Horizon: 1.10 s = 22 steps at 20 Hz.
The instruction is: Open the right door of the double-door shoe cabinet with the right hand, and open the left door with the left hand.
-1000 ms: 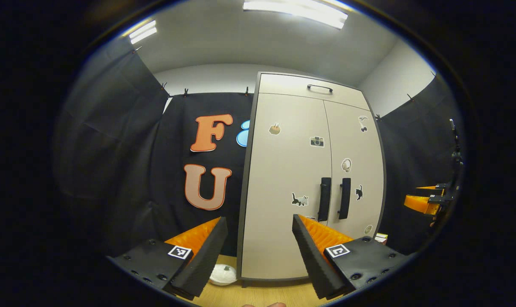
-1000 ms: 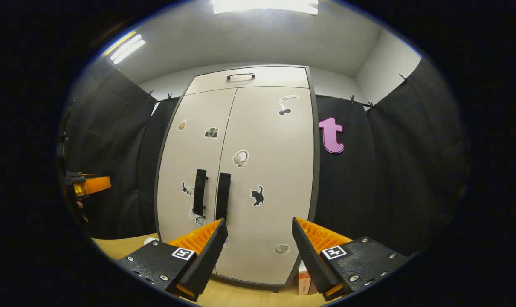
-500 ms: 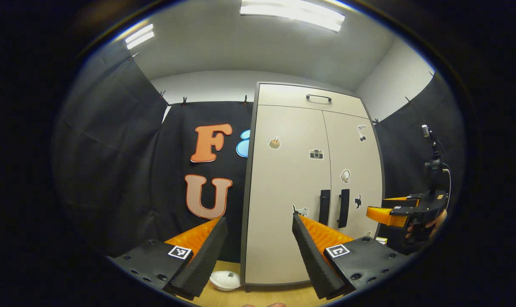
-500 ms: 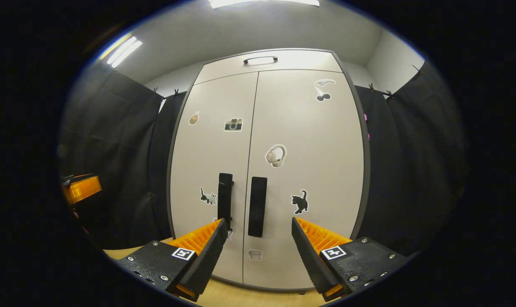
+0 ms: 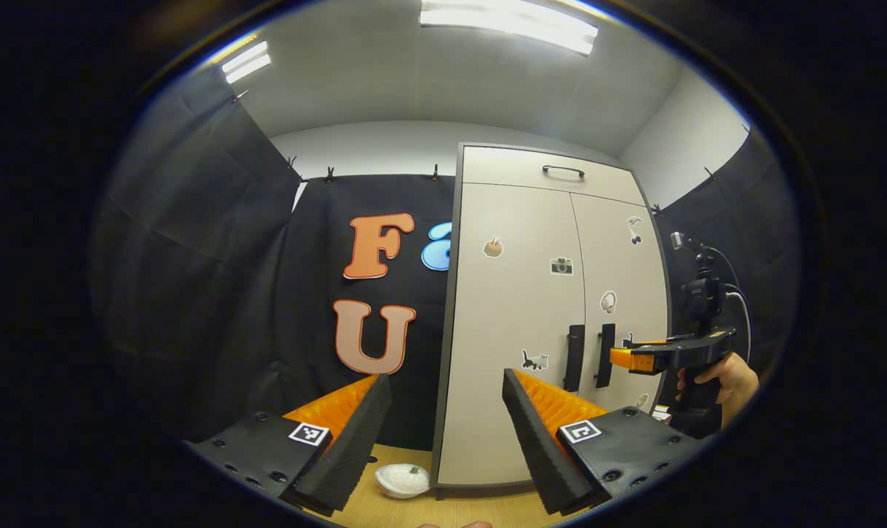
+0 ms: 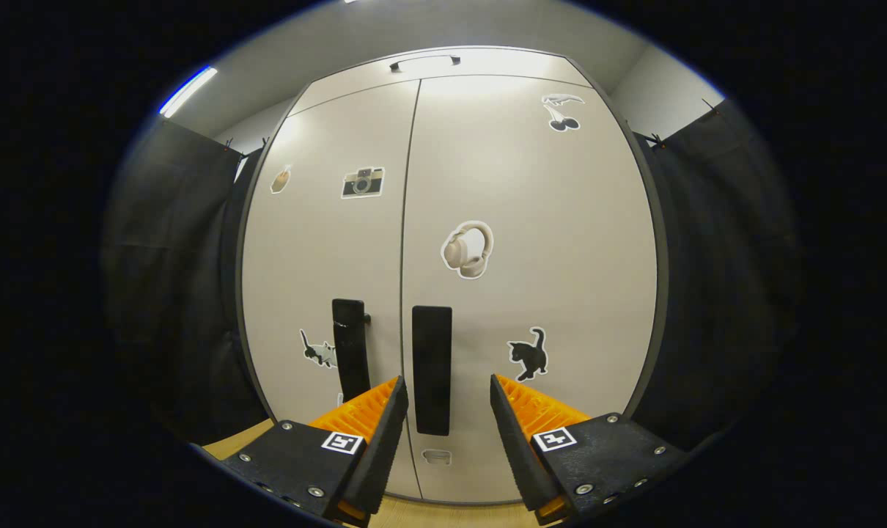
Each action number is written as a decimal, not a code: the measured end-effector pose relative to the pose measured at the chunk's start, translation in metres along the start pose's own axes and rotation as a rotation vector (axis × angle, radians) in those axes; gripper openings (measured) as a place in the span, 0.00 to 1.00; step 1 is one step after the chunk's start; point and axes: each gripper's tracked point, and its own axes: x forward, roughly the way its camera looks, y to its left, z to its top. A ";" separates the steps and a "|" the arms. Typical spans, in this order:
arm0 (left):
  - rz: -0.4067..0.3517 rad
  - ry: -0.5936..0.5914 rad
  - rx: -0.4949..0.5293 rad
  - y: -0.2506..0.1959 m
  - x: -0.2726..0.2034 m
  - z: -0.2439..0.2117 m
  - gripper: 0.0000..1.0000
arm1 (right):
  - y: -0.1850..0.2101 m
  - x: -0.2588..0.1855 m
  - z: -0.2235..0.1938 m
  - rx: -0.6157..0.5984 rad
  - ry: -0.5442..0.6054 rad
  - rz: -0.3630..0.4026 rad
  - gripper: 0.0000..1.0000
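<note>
In the left gripper view, the left gripper point(image 5: 443, 425) is released, far from the closed shoe cabinet point(image 5: 531, 352).

In the right gripper view, the right gripper point(image 6: 443, 429) is spread around the right door handle point(image 6: 432, 367), not grasping; both doors remain to open.

L claw point(image 5: 443, 389) held level, fingers spread wide, nothing between. R claw point(image 6: 447, 389) also level, fingers apart w/ a narrower gap, gripping nothing. In left gripper view, R claw point(image 5: 619, 358) seen side-on farther off, a hand point(image 5: 722, 374) wrapped round its grip.
</note>
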 end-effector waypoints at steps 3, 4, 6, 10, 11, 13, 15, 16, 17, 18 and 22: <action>0.030 -0.006 0.014 0.013 -0.004 0.004 0.98 | 0.001 0.019 -0.002 0.024 0.007 -0.023 0.63; 0.034 -0.010 0.016 0.017 -0.006 0.005 0.98 | 0.001 0.023 -0.003 0.019 0.011 -0.032 0.62; 0.036 -0.008 0.008 0.018 -0.005 0.001 0.99 | 0.003 0.031 -0.007 0.021 0.020 -0.040 0.56; 0.015 0.027 -0.008 0.016 -0.006 -0.013 0.99 | 0.008 0.044 -0.020 0.063 0.064 -0.027 0.43; 0.017 0.029 -0.008 0.018 -0.004 -0.014 0.98 | 0.007 0.047 -0.022 0.067 0.072 -0.023 0.39; 0.015 0.039 -0.022 0.018 -0.001 -0.019 0.98 | 0.008 0.046 -0.022 0.030 0.066 -0.013 0.35; 0.012 0.052 -0.029 0.020 -0.001 -0.023 0.98 | 0.008 0.046 -0.022 0.034 0.071 -0.002 0.32; 0.014 0.057 -0.031 0.020 0.001 -0.025 0.98 | 0.008 0.046 -0.023 0.054 0.079 0.005 0.29; 0.014 0.065 -0.039 0.020 0.001 -0.028 0.99 | 0.008 0.045 -0.023 0.055 0.087 0.008 0.26; 0.007 0.076 -0.049 0.017 0.001 -0.031 0.99 | 0.009 0.046 -0.024 -0.008 0.089 0.010 0.21; -0.027 0.110 -0.087 -0.002 0.002 -0.037 0.98 | 0.011 0.031 -0.026 -0.045 0.162 0.075 0.19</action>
